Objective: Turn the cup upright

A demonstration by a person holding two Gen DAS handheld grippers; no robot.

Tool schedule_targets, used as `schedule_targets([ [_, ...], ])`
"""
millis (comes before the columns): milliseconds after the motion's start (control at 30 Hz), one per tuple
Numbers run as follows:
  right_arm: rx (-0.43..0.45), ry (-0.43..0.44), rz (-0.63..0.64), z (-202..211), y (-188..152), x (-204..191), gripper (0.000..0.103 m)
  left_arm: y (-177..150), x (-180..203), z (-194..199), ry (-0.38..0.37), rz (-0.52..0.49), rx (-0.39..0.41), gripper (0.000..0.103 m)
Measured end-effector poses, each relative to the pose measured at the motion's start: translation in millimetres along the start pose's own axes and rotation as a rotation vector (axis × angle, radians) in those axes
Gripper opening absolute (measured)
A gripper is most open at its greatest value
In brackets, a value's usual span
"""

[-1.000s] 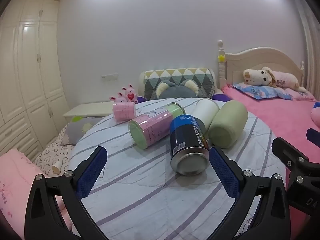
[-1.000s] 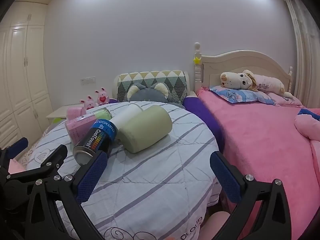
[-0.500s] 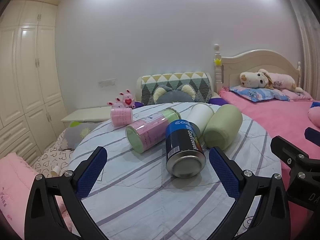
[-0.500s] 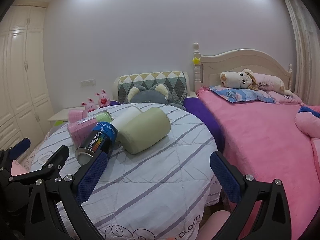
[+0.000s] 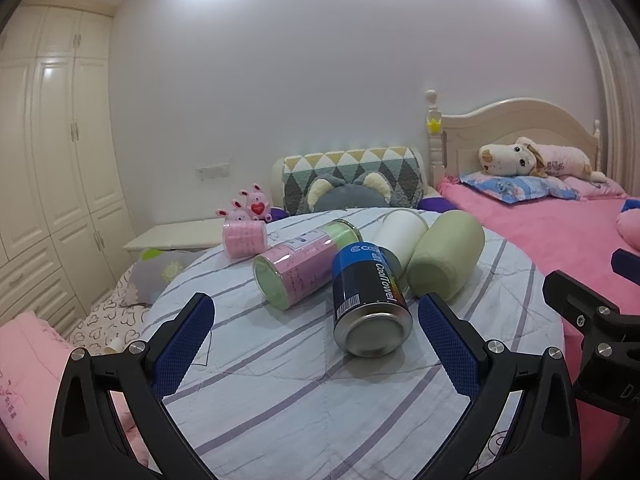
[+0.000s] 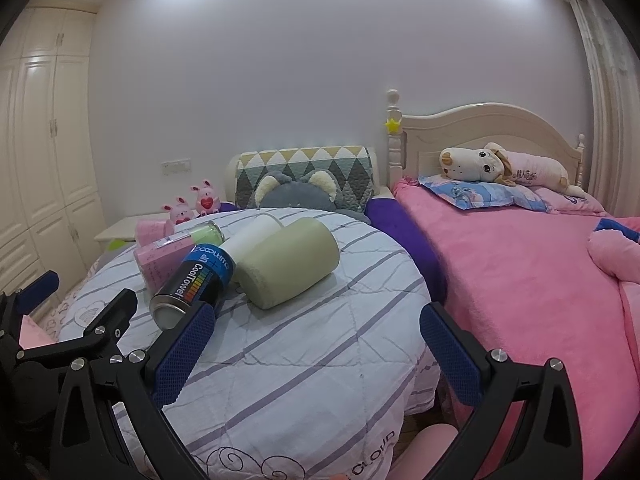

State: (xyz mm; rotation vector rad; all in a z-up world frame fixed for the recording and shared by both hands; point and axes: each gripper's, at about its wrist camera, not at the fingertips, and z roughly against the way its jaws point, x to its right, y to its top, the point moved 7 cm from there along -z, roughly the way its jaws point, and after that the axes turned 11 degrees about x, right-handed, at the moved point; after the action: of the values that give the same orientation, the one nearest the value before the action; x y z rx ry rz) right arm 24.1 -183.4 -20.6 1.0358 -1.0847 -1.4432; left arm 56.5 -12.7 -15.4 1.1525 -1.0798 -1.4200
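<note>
Several cylinders lie on their sides on a round table with a striped cloth (image 5: pixel 280 392). A pale green cup (image 5: pixel 444 256) (image 6: pixel 290 266) lies at the right of the cluster, with a white cup (image 5: pixel 402 234) (image 6: pixel 250 240) beside it. A dark blue CoolTowel can (image 5: pixel 370 304) (image 6: pixel 192 284) lies nearest me, and a pink-labelled clear can (image 5: pixel 304 264) is to its left. My left gripper (image 5: pixel 316 344) is open and empty, just short of the blue can. My right gripper (image 6: pixel 316 352) is open and empty over the table's right front.
A small pink roll (image 5: pixel 245 240) lies at the table's far left. A pink bed (image 6: pixel 520 280) with a plush dog (image 6: pixel 500 168) stands right of the table. A patterned cushion (image 5: pixel 352 180), a white side table (image 5: pixel 176 236) and wardrobes (image 5: pixel 52 184) are behind and left.
Both grippers have drawn back and risen slightly, so the table and cans sit a little lower and farther in view. Nothing on the table moved. Both stay open.
</note>
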Motion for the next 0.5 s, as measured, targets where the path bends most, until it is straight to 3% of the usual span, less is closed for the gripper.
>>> schedule_targets([
  [500,-0.023,-0.008,0.007,0.1,-2.3,0.7,0.103,-1.4,-1.0,0.6,-0.006,-0.001,-0.006,0.103],
])
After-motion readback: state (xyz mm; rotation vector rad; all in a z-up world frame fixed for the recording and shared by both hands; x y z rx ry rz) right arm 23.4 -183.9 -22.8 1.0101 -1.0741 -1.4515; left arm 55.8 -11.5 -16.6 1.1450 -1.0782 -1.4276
